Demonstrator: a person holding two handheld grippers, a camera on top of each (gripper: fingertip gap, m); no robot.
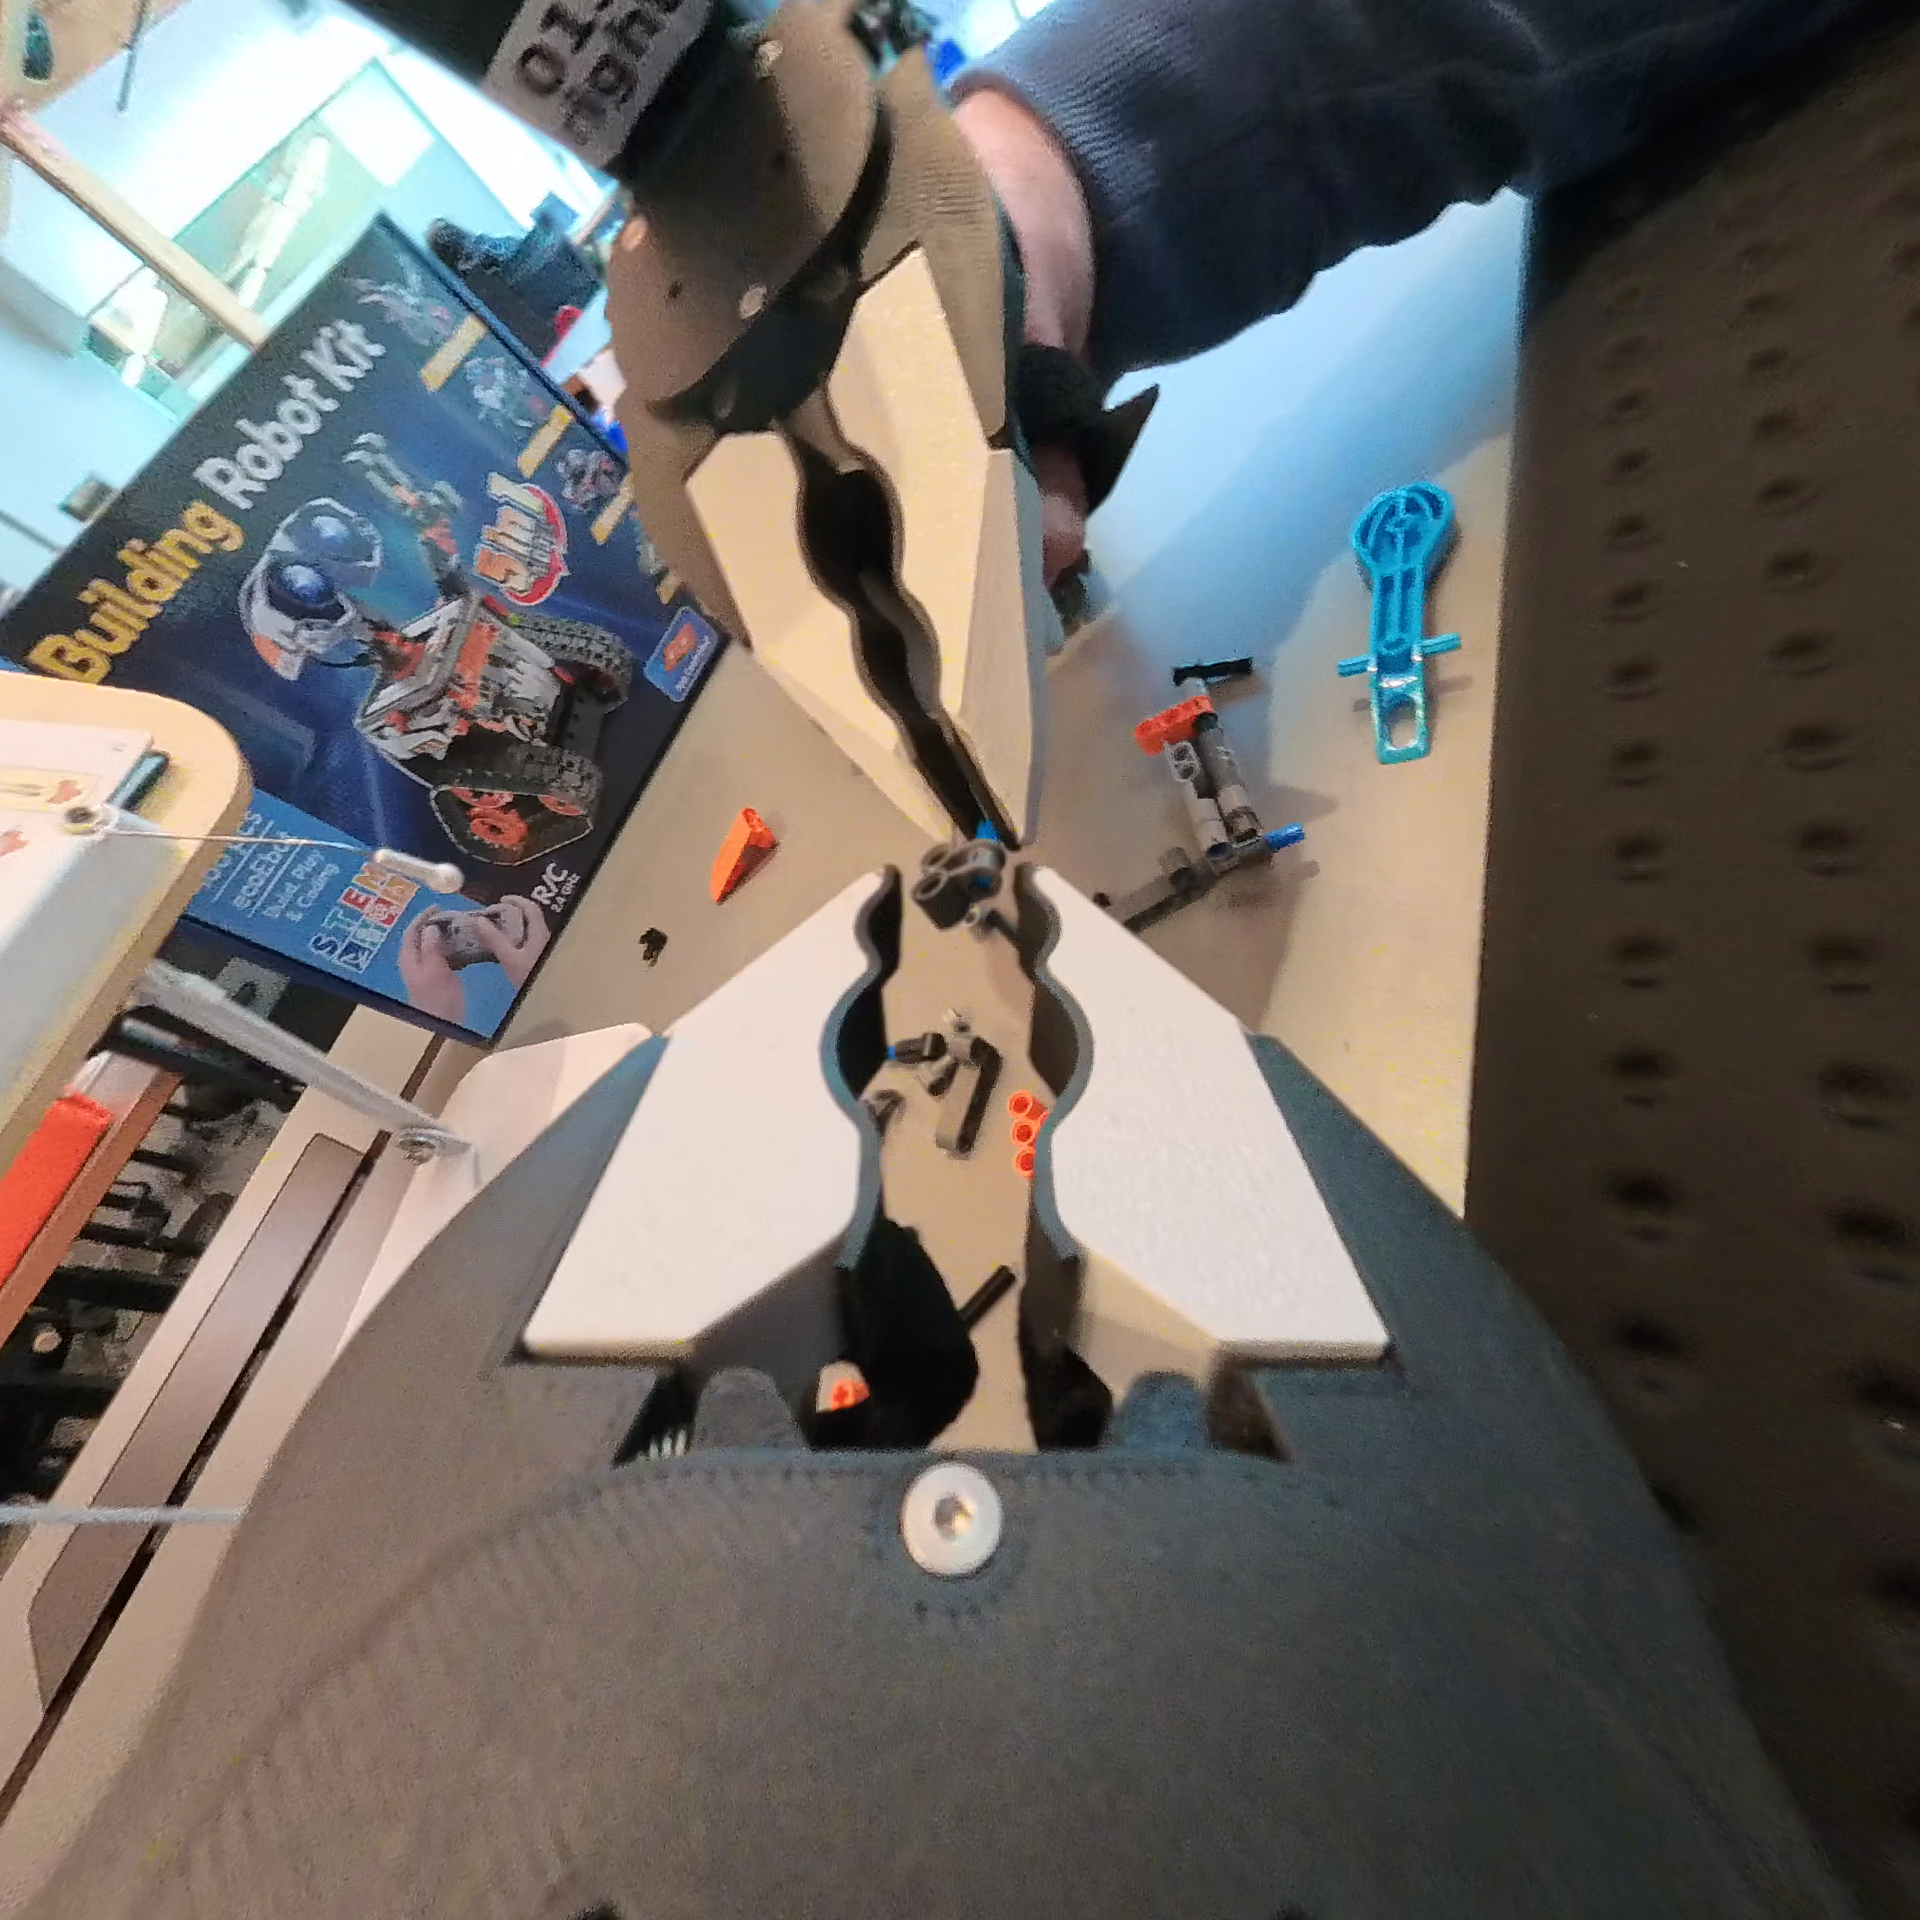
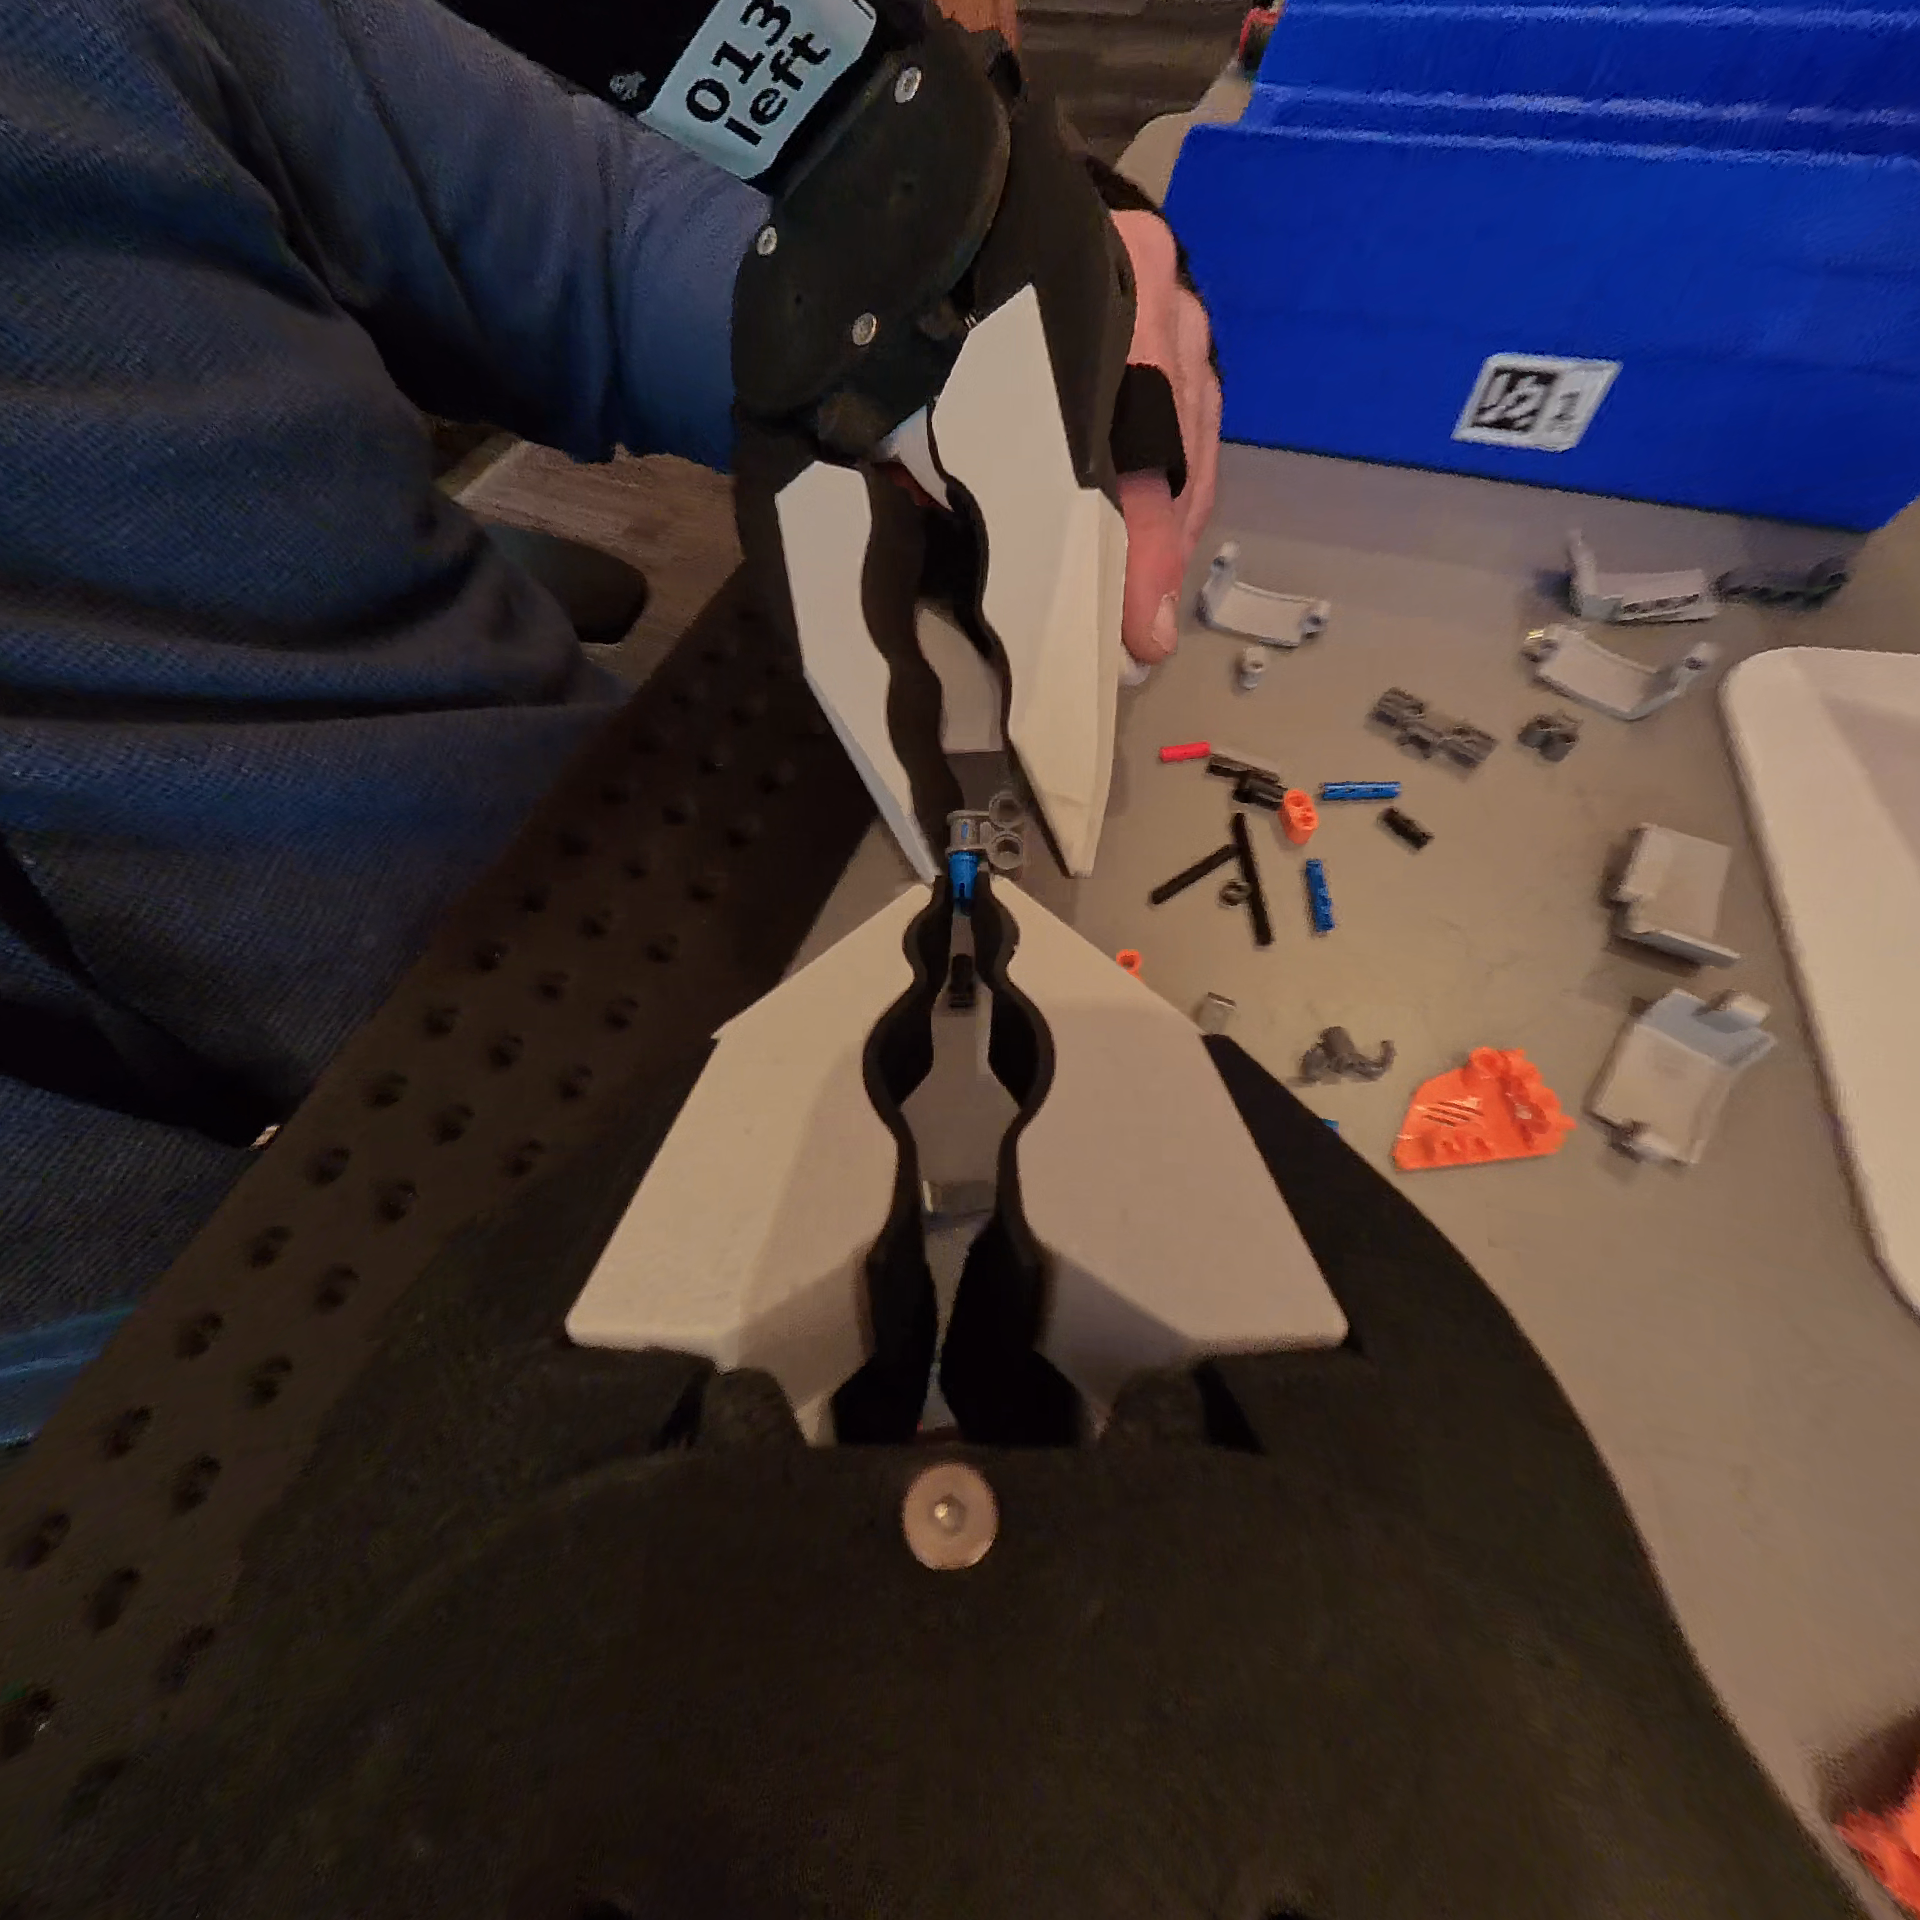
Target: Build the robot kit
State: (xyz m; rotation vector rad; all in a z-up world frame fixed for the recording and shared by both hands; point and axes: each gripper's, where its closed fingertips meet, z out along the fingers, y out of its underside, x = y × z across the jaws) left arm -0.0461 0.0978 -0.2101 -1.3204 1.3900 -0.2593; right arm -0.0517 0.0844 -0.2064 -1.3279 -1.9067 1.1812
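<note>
In the left wrist view my left gripper (image 1: 958, 883) is shut on a small dark grey connector piece (image 1: 948, 875), held above the table. My right gripper (image 1: 987, 826) comes in from above, tip to tip with it, shut on a blue pin (image 1: 982, 828) that touches the connector. In the right wrist view my right gripper (image 2: 961, 902) grips the blue pin (image 2: 964, 871), whose end is at a hole of the grey connector (image 2: 992, 831). The left gripper (image 2: 997, 857) holds that connector from above. A hand in a dark blue sleeve holds each gripper.
A black perforated board (image 1: 1714, 831) lies beside the work spot. A dark blue picture box (image 1: 364, 623), a blue tool (image 1: 1397, 613), a small grey assembly (image 1: 1216, 790) and an orange wedge (image 1: 743, 852) lie around. A blue bin (image 2: 1558, 260), white tray (image 2: 1839, 883), orange panel (image 2: 1481, 1117) and loose pins (image 2: 1320, 894) are nearby. The tips of both grippers are at nearly the same place.
</note>
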